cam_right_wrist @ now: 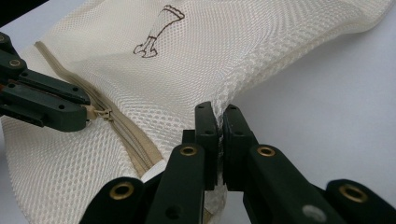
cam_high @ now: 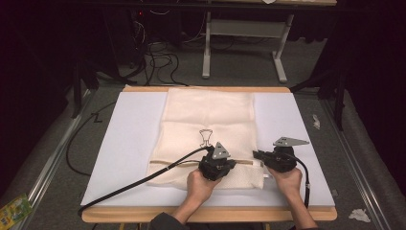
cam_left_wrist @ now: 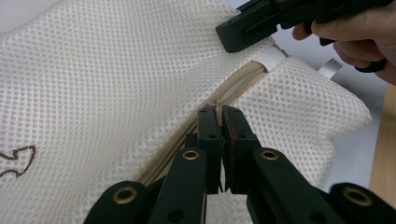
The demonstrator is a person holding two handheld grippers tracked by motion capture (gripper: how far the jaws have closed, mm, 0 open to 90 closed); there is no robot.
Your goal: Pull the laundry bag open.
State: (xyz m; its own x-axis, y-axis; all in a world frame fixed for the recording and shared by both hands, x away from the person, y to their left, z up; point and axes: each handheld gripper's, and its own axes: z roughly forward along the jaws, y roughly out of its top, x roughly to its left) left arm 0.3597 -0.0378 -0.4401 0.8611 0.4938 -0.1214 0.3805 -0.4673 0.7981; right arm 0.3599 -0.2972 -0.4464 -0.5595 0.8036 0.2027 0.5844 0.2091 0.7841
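Observation:
A cream mesh laundry bag (cam_high: 206, 115) lies flat on the white mat, with a beige zipper (cam_high: 163, 164) running across its near end. My left gripper (cam_left_wrist: 219, 114) is shut on the zipper pull (cam_right_wrist: 100, 113), partway along the zipper; from above it (cam_high: 229, 165) sits over the bag's near right part. My right gripper (cam_right_wrist: 219, 112) is shut on the bag's mesh edge at the right corner, where the fabric bunches up between its jaws. From above it (cam_high: 257, 155) points left at that corner, next to a white tab (cam_left_wrist: 272, 58).
The white mat (cam_high: 134, 143) covers a wooden table (cam_high: 201, 214), with bare mat left and right of the bag. A brown clothespin print (cam_high: 206, 136) marks the bag's middle. A black cable (cam_high: 134, 184) trails left from my left gripper. Table legs and cables stand on the floor beyond.

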